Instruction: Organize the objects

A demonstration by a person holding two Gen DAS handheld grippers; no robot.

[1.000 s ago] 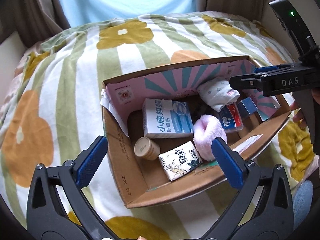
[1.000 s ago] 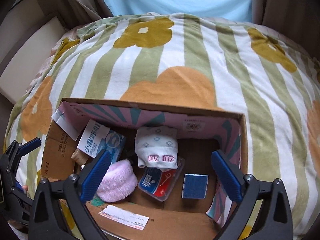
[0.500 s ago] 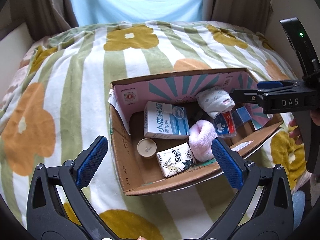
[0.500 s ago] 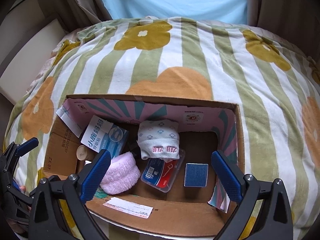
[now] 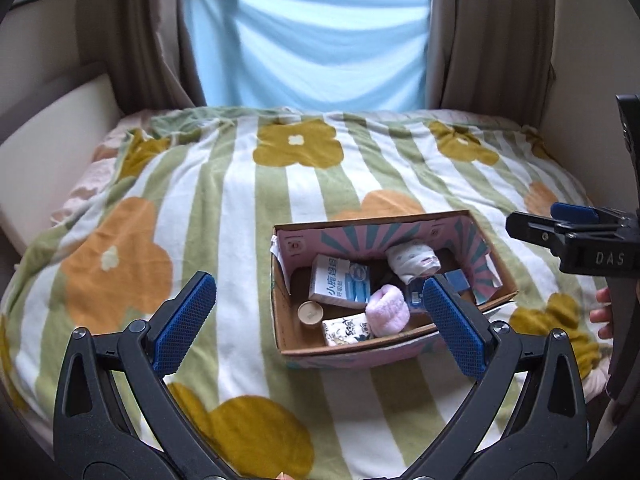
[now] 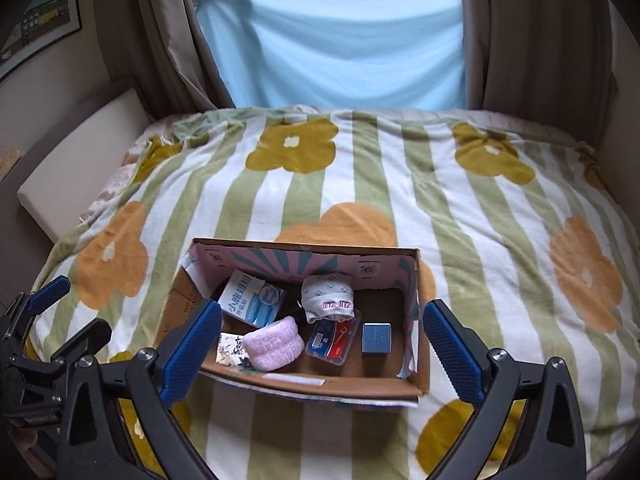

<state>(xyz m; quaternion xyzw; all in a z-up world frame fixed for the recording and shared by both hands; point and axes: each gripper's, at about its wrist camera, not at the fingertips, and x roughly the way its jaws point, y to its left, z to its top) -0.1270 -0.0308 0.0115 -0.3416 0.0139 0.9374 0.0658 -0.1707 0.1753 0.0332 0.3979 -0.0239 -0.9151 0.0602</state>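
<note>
An open cardboard box [image 5: 280, 312] [image 6: 320, 384] sits on the bed. Inside lie a white-blue carton [image 5: 340, 285] [image 6: 253, 300], a pink fluffy item [image 5: 387, 310] [image 6: 273, 343], rolled white socks [image 5: 412, 261] [image 6: 328, 297], a tissue pack [image 5: 347, 330], a small round jar [image 5: 310, 313], a clear plastic case [image 6: 333, 337] and a blue square block [image 6: 376, 337]. My left gripper [image 5: 320, 324] is open and empty, held back above the box's near side. My right gripper [image 6: 322, 348] is open and empty, also above the box's near edge.
The bed is covered by a green-striped flower blanket [image 5: 200, 200] [image 6: 500, 240]. A blue cloth [image 5: 308, 48] hangs over the window between brown curtains. A cream bed frame [image 5: 48, 148] runs along the left. The right gripper shows at the right edge of the left wrist view [image 5: 576, 236].
Both grippers have pulled back and up from the box, so it looks smaller and more of the bed and window shows. The items in the box have not moved.
</note>
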